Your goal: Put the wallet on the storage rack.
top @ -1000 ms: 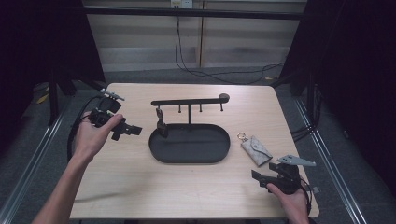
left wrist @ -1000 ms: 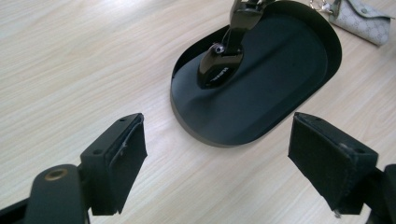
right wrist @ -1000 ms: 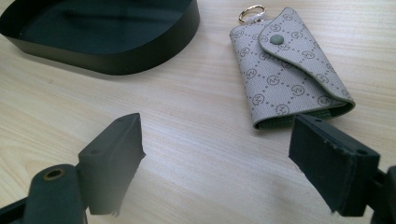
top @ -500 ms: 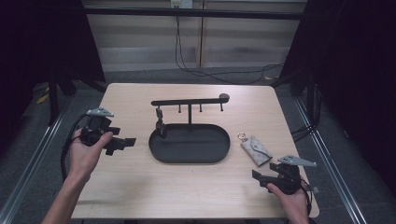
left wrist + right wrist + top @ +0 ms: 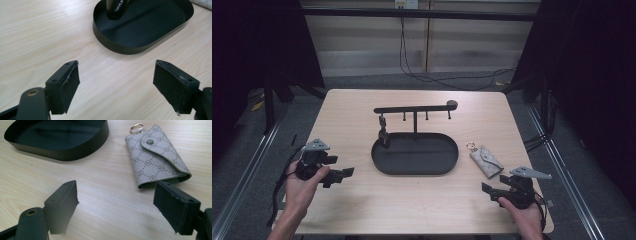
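Right tool [image 5: 490, 188] open near key pouch [image 5: 156, 157]; tray [image 5: 384, 165] holds key fob [image 5: 115, 8].

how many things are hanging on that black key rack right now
1: a dark key fob hangs from the leftmost hook of the rack, dangling into the black tray. The other hooks look bare.

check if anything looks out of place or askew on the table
Mostly tidy. The key pouch lies loose and askew on the table, right of the tray, not hung on the rack. A dark key fob hangs there. Nothing looks spilled or damaged.
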The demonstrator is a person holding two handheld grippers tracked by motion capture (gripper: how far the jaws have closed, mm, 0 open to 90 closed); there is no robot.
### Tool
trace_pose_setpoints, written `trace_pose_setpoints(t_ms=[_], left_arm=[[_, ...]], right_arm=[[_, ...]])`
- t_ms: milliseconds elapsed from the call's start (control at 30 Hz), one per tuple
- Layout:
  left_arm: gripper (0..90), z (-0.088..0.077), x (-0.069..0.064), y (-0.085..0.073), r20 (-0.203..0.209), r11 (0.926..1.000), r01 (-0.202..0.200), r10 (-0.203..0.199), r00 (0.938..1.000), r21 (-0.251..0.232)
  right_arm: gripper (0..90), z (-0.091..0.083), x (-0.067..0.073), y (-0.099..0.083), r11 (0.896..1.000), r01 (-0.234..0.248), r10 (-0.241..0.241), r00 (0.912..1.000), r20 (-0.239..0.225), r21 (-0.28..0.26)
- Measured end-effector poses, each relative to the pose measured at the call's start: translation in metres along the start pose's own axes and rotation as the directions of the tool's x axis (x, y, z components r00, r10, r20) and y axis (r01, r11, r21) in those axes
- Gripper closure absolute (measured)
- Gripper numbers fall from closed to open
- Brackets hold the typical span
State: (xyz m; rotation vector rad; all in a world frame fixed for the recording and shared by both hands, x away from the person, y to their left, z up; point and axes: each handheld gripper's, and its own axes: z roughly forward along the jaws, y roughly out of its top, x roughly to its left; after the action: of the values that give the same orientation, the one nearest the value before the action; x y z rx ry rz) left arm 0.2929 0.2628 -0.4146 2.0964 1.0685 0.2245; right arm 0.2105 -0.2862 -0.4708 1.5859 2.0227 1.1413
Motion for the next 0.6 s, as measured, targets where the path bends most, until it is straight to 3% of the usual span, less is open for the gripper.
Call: trace_pose_setpoints(t_ms=[267, 333, 400, 467, 600], left_arm=[[23.9, -0.002, -0.021, -0.019, 0.044, 0.9994, -0.035, 0.035, 0.9984, -0.003], [23.7, 0.000, -0.023, -0.026, 0.050, 0.9995, -0.016, 0.017, 0.9986, -0.028], [23.7, 0.004, -0.023, -0.034, 0.045, 0.9997, -0.009, 0.010, 0.9989, -0.025], [23.7, 0.006, -0.022, -0.042, 0.066, 0.9995, 0.014, -0.012, 0.9978, -0.029], [23.7, 0.004, -0.019, -0.059, 0.060, 0.9958, 0.044, -0.039, 0.9974, -0.080]], right_arm=[[22.4, -0.001, 0.000, 0.001, 1.000, -0.001, 0.001, 0.9999, -0.012, -0.008], [21.1, -0.001, 0.000, 0.002, 1.000, -0.001, 0.001, 1.0000, -0.007, -0.006], [19.3, -0.001, -0.001, 0.002, 1.000, -0.008, 0.008, 0.9999, -0.011, -0.011], [18.7, -0.001, -0.001, 0.003, 1.000, -0.007, 0.007, 0.9995, -0.030, -0.006], [17.8, -0.001, -0.002, 0.005, 1.000, 0.002, -0.002, 0.9992, -0.039, 0.003]])
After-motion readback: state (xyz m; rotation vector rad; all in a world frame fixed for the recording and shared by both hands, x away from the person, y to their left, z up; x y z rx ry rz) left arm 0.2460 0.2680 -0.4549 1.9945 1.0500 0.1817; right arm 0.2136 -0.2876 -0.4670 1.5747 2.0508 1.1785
